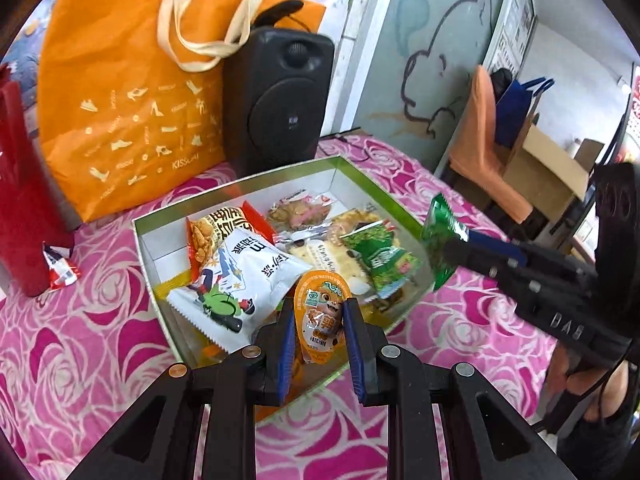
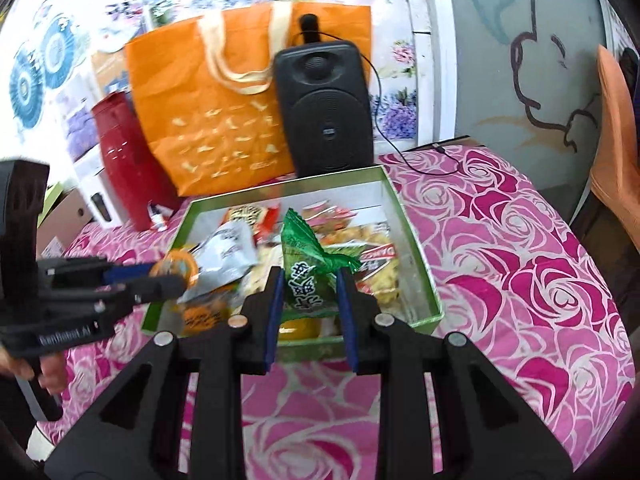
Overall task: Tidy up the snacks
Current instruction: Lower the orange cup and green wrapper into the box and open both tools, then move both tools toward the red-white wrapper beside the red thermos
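Ahead of both grippers the green box (image 1: 376, 184) lies open-topped but crowded with packets, little bare floor left. Beyond it the black speaker (image 1: 280, 100), orange tote (image 1: 132, 92) and red bag (image 1: 20, 184) wall off the far side. Right of the right gripper (image 2: 310, 280), the pink rose tablecloth (image 2: 520, 260) lies bare.
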{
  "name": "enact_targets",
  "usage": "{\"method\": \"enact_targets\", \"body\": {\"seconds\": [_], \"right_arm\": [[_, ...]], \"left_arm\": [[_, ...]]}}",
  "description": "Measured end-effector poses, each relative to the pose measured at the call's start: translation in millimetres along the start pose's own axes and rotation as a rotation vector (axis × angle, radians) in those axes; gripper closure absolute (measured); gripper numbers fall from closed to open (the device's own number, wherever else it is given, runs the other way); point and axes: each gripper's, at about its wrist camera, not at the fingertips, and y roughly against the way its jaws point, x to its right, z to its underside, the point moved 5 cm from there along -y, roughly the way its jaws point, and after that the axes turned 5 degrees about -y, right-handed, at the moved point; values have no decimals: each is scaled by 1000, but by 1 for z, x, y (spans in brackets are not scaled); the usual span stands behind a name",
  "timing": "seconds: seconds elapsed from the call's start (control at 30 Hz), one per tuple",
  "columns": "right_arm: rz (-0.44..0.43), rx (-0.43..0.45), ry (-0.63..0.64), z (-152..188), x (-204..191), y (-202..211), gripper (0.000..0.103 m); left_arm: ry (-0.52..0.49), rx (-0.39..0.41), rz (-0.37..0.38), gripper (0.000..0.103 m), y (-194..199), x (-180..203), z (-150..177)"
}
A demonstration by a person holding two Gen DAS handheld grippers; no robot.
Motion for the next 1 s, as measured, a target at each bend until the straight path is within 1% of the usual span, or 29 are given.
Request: {"method": "enact_targets", "body": {"seconds": [0.1, 0.3, 0.4, 0.47, 0.57, 0.6, 0.63, 0.67, 0.7, 0.73, 0.77, 0.8, 0.83, 0.9, 1.0], "right_arm": [[-7, -1, -19, -8, 7, -13, 75], [-15, 8, -7, -28, 5, -43, 74], [-23, 8, 2, -35, 0, -58, 74], [-21, -5, 8, -37, -2, -72, 74], [-13, -27, 38, -35, -4, -92, 73], [-14, -41, 52, -32, -5, -96, 66], [-11, -47, 64, -31, -6, -97, 44], [-3, -40, 83, -29, -7, -95, 29], [9, -9, 112, -27, -8, -88, 4], [11, 13, 126, -26, -8, -82, 1], [10, 34, 139, -24, -8, -74, 1], [10, 34, 143, -24, -8, -70, 1], [14, 32, 139, -22, -7, -65, 1], [22, 23, 125, -19, -5, -58, 1], [18, 14, 93, -15, -6, -48, 1]], "left_arm": [[7, -28, 9, 80, -15, -3, 1], [27, -96, -36, 80, -44, -20, 10], [53, -126, -42, 80, -55, -31, 16], [70, -121, -29, 80, -58, -34, 17], [61, -110, -35, 79, -55, -34, 16], [62, -106, -37, 76, -52, -33, 16], [67, -104, -35, 63, -49, -33, 16], [77, -98, -37, 53, -45, -33, 16], [96, -71, -58, 35, -36, -34, 15], [113, -28, -85, 23, -26, -36, 13], [123, 10, -114, 19, -18, -37, 12], [136, 47, -148, 15, -8, -39, 12], [149, 62, -164, 14, 0, -40, 11], [169, 62, -186, 13, 11, -42, 14], [154, 77, -262, 13, 29, -43, 22]]}}
